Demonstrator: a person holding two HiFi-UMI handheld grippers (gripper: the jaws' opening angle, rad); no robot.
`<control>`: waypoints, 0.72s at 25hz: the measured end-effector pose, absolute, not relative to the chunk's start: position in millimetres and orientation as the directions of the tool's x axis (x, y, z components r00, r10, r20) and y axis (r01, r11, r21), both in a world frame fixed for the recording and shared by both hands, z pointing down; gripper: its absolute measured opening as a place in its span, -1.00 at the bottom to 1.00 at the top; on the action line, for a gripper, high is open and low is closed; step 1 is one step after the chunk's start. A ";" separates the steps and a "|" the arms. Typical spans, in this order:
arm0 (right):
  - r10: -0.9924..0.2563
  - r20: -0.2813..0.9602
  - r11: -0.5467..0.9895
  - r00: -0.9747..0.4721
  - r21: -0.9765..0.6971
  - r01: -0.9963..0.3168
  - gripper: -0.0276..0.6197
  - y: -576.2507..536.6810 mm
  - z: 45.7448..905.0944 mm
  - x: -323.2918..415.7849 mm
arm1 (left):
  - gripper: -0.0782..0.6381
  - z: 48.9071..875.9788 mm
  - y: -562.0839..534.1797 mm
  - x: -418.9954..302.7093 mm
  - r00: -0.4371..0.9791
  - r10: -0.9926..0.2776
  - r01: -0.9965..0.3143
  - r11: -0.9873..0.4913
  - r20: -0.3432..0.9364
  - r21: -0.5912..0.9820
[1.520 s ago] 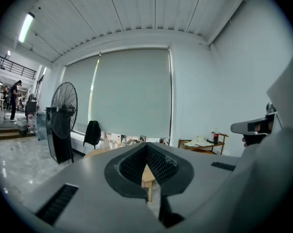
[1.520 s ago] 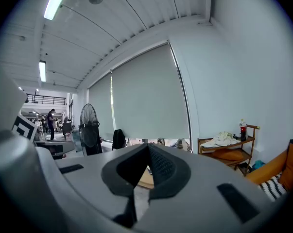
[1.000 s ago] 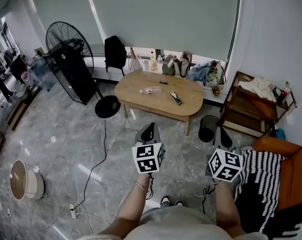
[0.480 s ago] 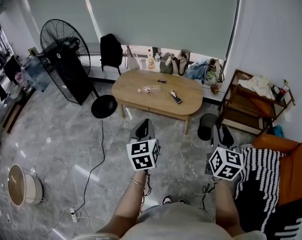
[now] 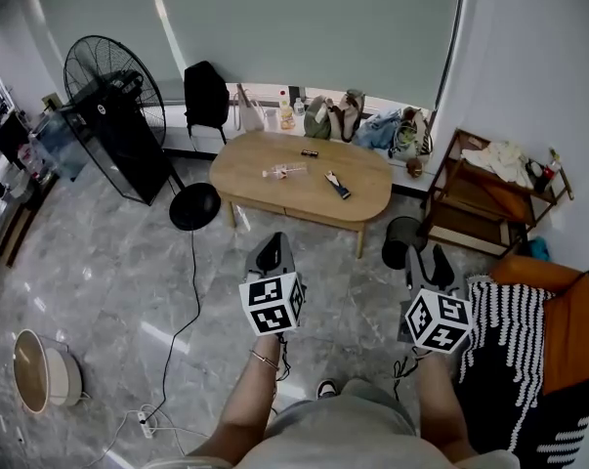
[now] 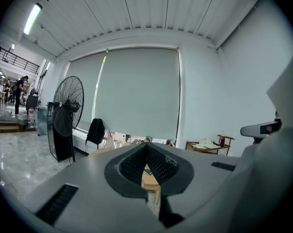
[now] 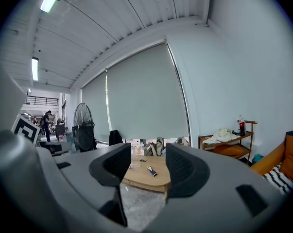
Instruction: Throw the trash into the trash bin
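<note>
Left gripper: your left gripper [image 6: 147, 148] is clenched, its tips meeting with nothing caught between them. It points roughly level at the table, so it looks carried along rather than put to work.
Right gripper: your right gripper [image 7: 148, 166] is released. Its jaws have just been opening, and only floor and the far table show in the gap. That reads as getting ready for a pick.
Trash: a clear crumpled wrapper [image 5: 284, 172], a dark flat piece [image 5: 337, 186] and a small dark bit [image 5: 310, 152] lie on the wooden table [image 5: 240, 179], well apart from both grippers.
Trash bin: the black trash bin [image 5: 403, 243] stands on the floor just beside the table's right end, on your right gripper's side. From there, anything lifted off that end has a short way to go.
Stage: approach, by my judgement. Nothing is picked up and nothing is binned yet.
Next: close in on the table and line the open jaws on one piece. The dark flat piece lies nearest the bin.
</note>
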State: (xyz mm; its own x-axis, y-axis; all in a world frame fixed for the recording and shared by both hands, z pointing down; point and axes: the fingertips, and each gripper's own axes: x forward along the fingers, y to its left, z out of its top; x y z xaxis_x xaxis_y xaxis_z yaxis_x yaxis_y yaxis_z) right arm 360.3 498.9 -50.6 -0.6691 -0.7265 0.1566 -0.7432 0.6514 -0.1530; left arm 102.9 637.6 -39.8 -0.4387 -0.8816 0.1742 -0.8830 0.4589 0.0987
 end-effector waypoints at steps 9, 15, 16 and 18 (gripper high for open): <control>-0.722 0.196 0.639 -0.664 -0.178 -0.748 -0.21 461.6 -24.2 350.6 | -0.75 -15.7 604.6 93.6 -0.433 -0.875 -0.884 0.459 0.218 0.086; -0.709 0.200 0.648 -0.676 -0.195 -0.737 -0.21 406.5 -15.3 324.8 | -0.75 -12.6 553.3 73.5 -0.442 -0.869 -0.883 0.465 0.224 0.062; -0.706 0.198 0.651 -0.679 -0.196 -0.734 -0.21 394.6 -15.9 320.1 | -0.75 -12.8 542.6 69.0 -0.446 -0.866 -0.881 0.470 0.225 0.063; -0.703 0.197 0.654 -0.683 -0.199 -0.730 -0.21 368.9 -18.6 310.9 | -0.75 -13.7 520.4 59.6 -0.454 -0.862 -0.875 0.479 0.227 0.068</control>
State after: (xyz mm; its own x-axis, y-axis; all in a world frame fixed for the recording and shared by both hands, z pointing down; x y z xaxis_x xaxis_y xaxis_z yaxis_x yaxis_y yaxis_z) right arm 310.9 368.9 -18.6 -0.6833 -0.7031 0.1966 -0.7300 0.6538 -0.1989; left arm 59.6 520.4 -13.7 -0.4542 -0.8616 0.2266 -0.8751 0.4792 0.0677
